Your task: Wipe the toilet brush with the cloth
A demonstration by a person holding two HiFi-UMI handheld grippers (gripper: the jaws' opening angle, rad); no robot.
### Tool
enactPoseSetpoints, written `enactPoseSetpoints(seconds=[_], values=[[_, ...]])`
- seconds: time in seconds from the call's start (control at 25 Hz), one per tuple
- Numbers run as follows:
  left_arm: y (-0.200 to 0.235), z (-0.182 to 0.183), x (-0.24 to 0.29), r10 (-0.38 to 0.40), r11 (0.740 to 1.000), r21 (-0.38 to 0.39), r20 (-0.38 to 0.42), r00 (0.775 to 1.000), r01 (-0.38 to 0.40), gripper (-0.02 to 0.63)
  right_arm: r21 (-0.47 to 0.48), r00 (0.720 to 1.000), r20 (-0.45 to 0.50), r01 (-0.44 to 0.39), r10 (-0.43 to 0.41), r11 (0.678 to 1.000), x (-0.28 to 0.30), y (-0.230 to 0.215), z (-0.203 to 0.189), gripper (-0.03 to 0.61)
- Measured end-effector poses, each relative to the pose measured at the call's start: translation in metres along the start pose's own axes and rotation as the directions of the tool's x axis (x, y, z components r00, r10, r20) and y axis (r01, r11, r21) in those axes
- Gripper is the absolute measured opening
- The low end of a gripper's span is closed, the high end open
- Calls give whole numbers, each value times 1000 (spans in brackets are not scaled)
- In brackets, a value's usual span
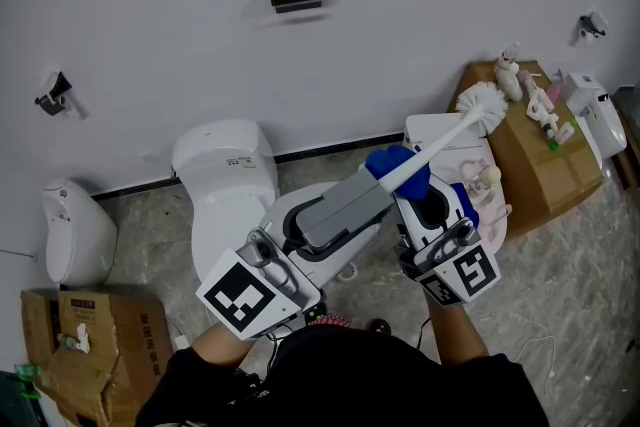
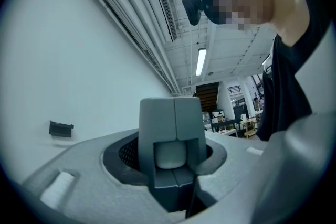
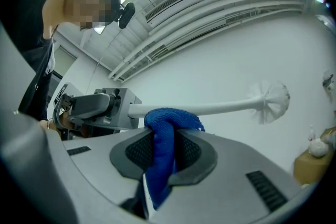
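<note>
Nearest item: the person's black top [image 1: 340, 380], matte fabric, behind both sets of tongs. Left tongs [image 1: 378, 177]: grey moulded plastic with blocky, square-ended jaws and a black-and-white marker cube [image 1: 245, 300] at the rear. They are clamped on the butt end of the toilet brush [image 1: 445, 140]. In the left gripper view the jaws [image 2: 175, 110] meet at their tips, with the brush's pale rounded end [image 2: 170, 155] seated in the recess between them. Toilet brush: slim, smooth white rod slanting up and away from the left tongs, ending in a round tuft of white bristles [image 3: 273, 99]. Right tongs [image 1: 412, 193] [image 3: 163, 141]: same grey build, dark mesh-textured pads, pinched on the cloth [image 3: 164, 126]. Cloth [image 1: 395, 165]: bright blue, nubbly weave, bunched into a fold, draped over the brush rod just ahead of the left tongs. Toilet [image 1: 225, 175]: glossy white, rounded, left of the left tongs. Cardboard box [image 1: 535, 160]: brown, creased, beyond the bristle end, right of the right tongs. Floor [image 1: 150, 235]: grey, veined stone pattern.
</note>
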State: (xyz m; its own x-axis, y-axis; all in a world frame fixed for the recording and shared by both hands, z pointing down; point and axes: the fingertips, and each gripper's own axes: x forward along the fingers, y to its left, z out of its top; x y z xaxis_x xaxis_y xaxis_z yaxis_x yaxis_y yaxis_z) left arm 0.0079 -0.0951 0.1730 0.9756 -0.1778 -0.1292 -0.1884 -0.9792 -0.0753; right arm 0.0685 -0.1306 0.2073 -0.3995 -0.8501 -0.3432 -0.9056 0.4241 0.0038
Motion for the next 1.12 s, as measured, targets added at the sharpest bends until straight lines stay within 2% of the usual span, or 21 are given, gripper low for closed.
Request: enactPoseSetpoints(seconds=[0.16,0.36,0.56,1.12], values=[[-4,-1,2,1,1000,5,-8,1000,-1,186,29,1000,21,-12,12,1000,-2,-3,7,75],[-8,0,1,0,1000,4,-4,1000,0,186,20,1000,22,1,-1,1000,-7,-9,10,75],[-7,2,3,-4,1000,5,1,1000,4,186,-10,1000,-3,30,-30,1000,-10,-22,7,75],[-2,5,3,-18,1000,-4,3,1000,18,185,-25,994,1,111,-111,994,-10,-55,16,75]])
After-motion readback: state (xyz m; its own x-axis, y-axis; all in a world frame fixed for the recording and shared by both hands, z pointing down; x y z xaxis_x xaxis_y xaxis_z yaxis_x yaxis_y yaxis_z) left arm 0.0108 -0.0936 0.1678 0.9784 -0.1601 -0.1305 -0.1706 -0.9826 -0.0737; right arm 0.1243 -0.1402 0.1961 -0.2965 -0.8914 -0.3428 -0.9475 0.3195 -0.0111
